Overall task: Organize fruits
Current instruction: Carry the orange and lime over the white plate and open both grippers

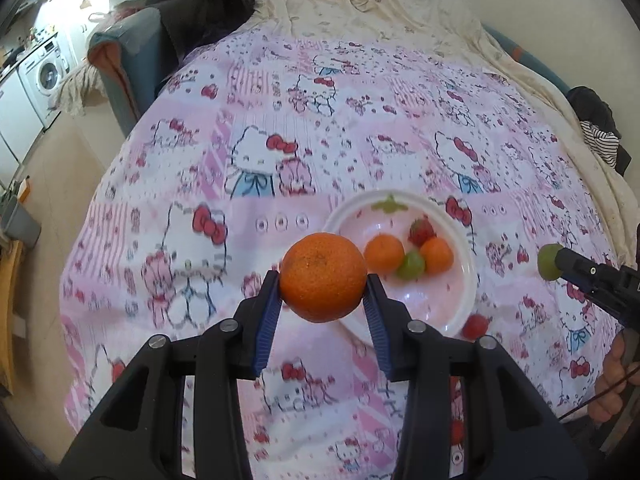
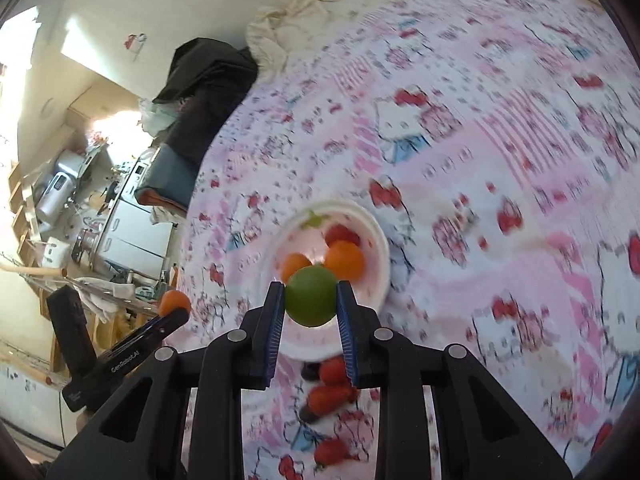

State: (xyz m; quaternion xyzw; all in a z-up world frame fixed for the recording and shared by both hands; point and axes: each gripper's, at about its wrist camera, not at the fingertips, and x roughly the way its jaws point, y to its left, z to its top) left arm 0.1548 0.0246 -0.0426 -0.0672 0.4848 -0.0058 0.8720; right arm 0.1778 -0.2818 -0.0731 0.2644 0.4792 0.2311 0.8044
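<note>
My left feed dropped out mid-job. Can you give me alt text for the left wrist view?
The left gripper holds an orange above a pink cartoon-print bedspread. Beyond it a white plate holds two small oranges, a green fruit and a strawberry. At the right edge the right gripper carries a green fruit.

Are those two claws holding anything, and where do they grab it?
Left gripper pinches an orange by its opposite sides. Right gripper pinches a green fruit the same way.
</note>
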